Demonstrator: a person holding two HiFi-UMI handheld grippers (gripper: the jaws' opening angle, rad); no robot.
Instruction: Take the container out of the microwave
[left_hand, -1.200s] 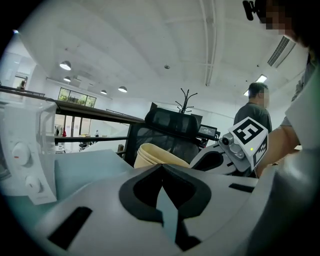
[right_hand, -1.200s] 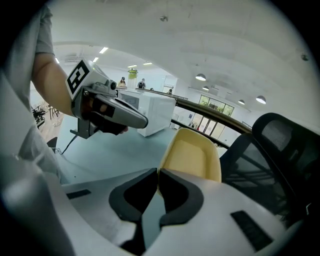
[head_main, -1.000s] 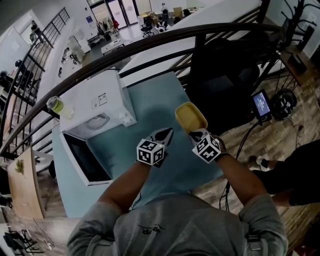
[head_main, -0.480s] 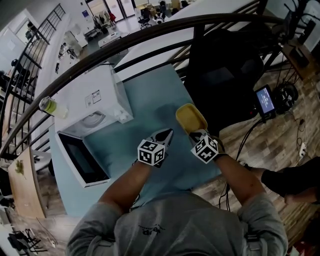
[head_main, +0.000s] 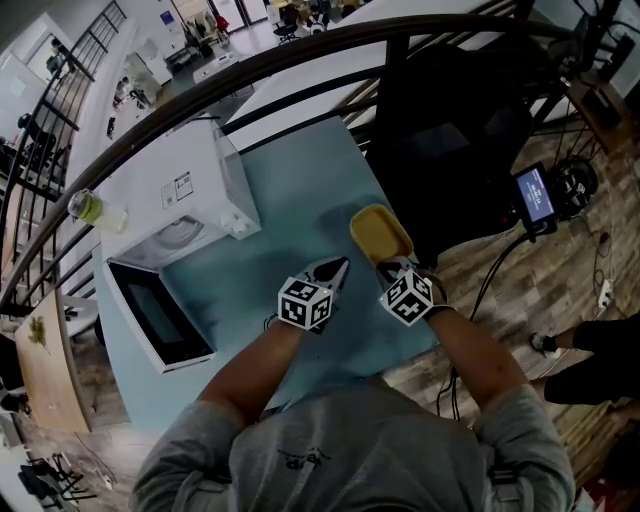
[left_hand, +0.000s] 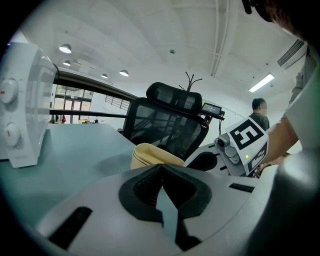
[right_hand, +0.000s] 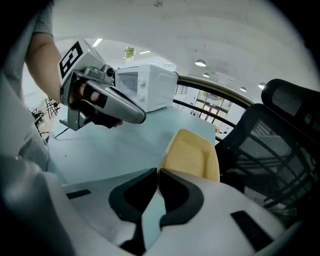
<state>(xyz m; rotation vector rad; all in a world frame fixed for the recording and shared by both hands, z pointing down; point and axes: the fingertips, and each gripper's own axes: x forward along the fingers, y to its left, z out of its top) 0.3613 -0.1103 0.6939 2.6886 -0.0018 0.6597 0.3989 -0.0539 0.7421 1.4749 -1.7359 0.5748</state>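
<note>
Container (right_hand: 192, 155) near rim hidden by R claw (right_hand: 158, 171); microwave (left_hand: 22, 100) cut off at L edge.

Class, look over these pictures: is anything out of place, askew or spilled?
The door of the microwave stands wide open. The yellow container sits upright close to the right edge of the table, its near rim at the shut jaws of the right gripper. Nothing looks spilled or damaged.

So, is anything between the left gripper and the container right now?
Nothing visible. The container sits on the bare table just beyond the left gripper, whose jaws are closed. The right gripper appears closed on the container's near rim, off to the side, not in the path.
</note>
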